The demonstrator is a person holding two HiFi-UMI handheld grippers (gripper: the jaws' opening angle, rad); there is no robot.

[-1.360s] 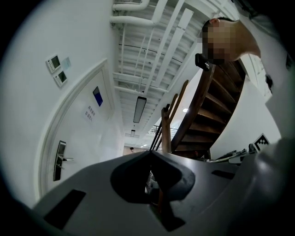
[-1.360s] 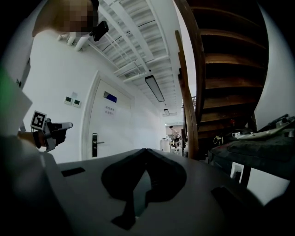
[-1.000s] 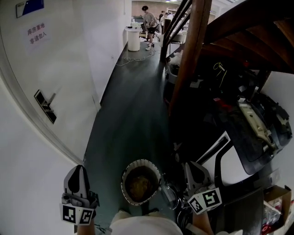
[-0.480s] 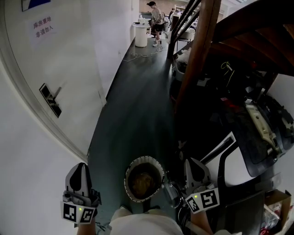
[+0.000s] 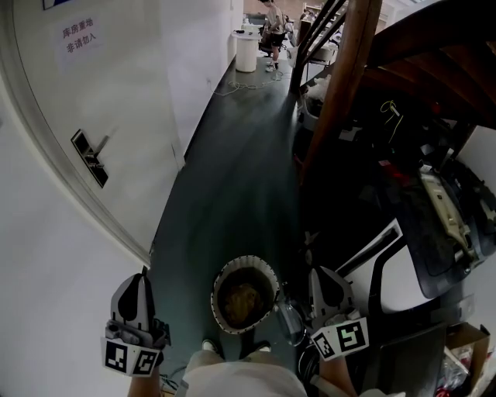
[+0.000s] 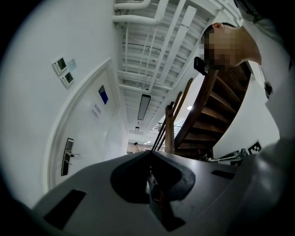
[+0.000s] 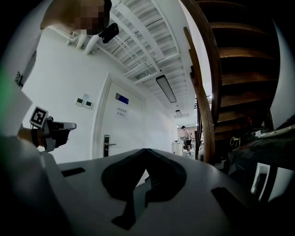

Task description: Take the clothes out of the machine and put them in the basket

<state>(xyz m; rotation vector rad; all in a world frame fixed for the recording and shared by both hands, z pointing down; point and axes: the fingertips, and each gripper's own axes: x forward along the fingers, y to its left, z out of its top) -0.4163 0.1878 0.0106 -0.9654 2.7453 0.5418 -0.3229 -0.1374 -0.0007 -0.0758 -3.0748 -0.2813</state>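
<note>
A round basket [image 5: 225, 273] with a white rim stands on the dark floor between my two grippers, with brownish clothes [image 5: 243, 296] lying inside it. My left gripper [image 5: 138, 288] hangs to the basket's left, near the white wall, shut and empty. In the left gripper view its jaws [image 6: 150, 153] meet tip to tip with nothing between them. My right gripper [image 5: 325, 283] sits just right of the basket, shut and empty too, and it [image 7: 146, 150] points level down the corridor. A white and black machine body [image 5: 403, 271] lies to its right.
A white door with a metal handle [image 5: 91, 157] lines the left wall. A wooden stair post [image 5: 341, 85] and dark stairs rise on the right over cluttered gear. Far down the corridor are a white bin [image 5: 246, 51] and a person [image 5: 273, 15]. A cardboard box [image 5: 465, 349] sits bottom right.
The head view has drifted a little, so the corridor sits slightly further right in the picture. Both grippers and the basket keep their places.
</note>
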